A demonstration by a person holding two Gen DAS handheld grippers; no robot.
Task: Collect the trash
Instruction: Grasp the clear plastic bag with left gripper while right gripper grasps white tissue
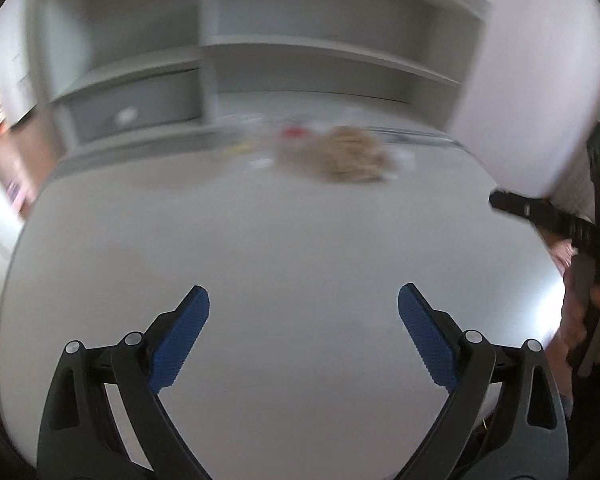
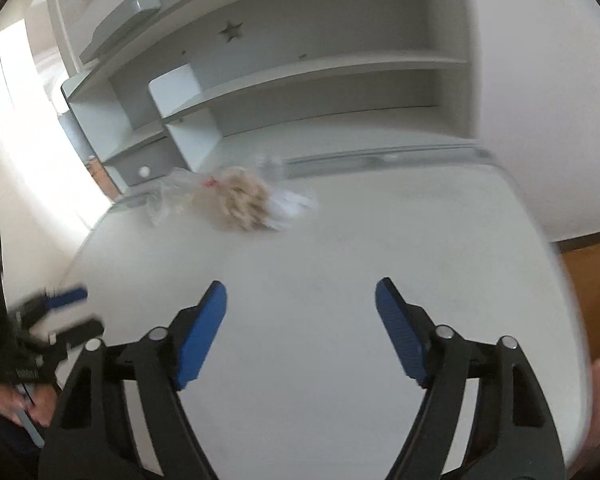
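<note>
A heap of trash lies at the far side of the white desk (image 1: 280, 248): a crumpled beige wad (image 1: 350, 156) with a small red scrap (image 1: 294, 133) and white bits. In the right wrist view the same beige wad (image 2: 242, 202) lies between clear plastic wrap (image 2: 168, 196) and white paper scraps (image 2: 294, 204). My left gripper (image 1: 304, 300) is open and empty, well short of the heap. My right gripper (image 2: 301, 294) is open and empty, also short of it. The left gripper (image 2: 74, 308) shows at the left edge of the right wrist view.
White shelves (image 1: 300, 50) with a small drawer (image 1: 136, 102) rise behind the desk, seen also in the right wrist view (image 2: 308, 68). A wall (image 2: 540, 100) stands to the right. The other gripper's black body (image 1: 540, 212) shows at the right edge.
</note>
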